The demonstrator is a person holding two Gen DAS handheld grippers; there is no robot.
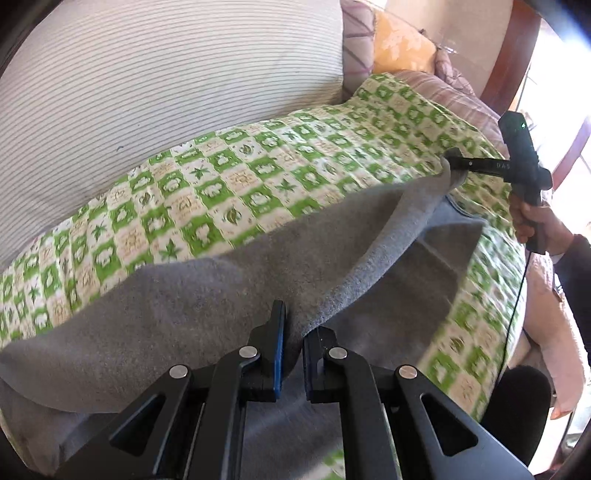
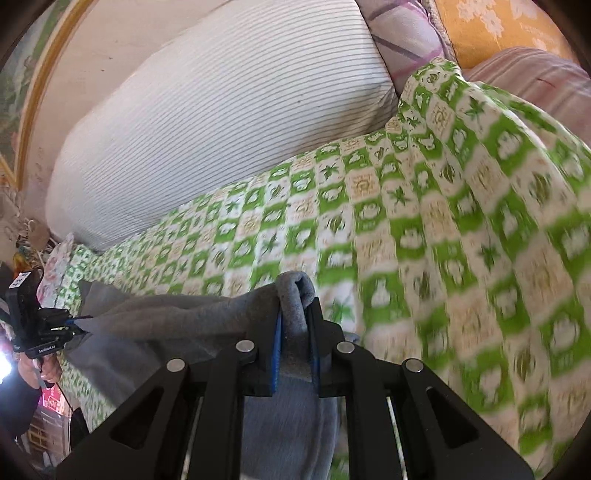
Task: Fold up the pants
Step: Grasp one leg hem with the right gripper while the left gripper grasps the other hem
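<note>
- Right now the grey pants (image 1: pixel 229 280) hang stretched between the two grippers, lifted over a green-and-white patterned bedspread (image 1: pixel 236 177), with a lower layer of the same cloth lying on the bedspread beneath.
- Left gripper (image 1: pixel 293 350): its blue-padded fingers (image 1: pixel 277 354) are pressed together on a fold of the pants' near edge, the cloth running up and away to the far right.
- Right gripper (image 2: pixel 295 339): its fingers pinch a thick bunched roll of grey fabric, which humps up over the fingertips; more cloth hangs down toward the camera.
- From the left wrist view, the right gripper (image 1: pixel 452 157) shows at the far right, nipping the raised corner of the pants, with the person's right hand (image 1: pixel 532 221) around its handle.
- From the right wrist view, the left gripper (image 2: pixel 79 325) sits at the near left edge, clamped on the other end of the cloth.
- A large striped white pillow (image 2: pixel 221 122) rests on the far side of the bedspread, an orange cushion (image 2: pixel 498 26) beside it to the right.
</note>
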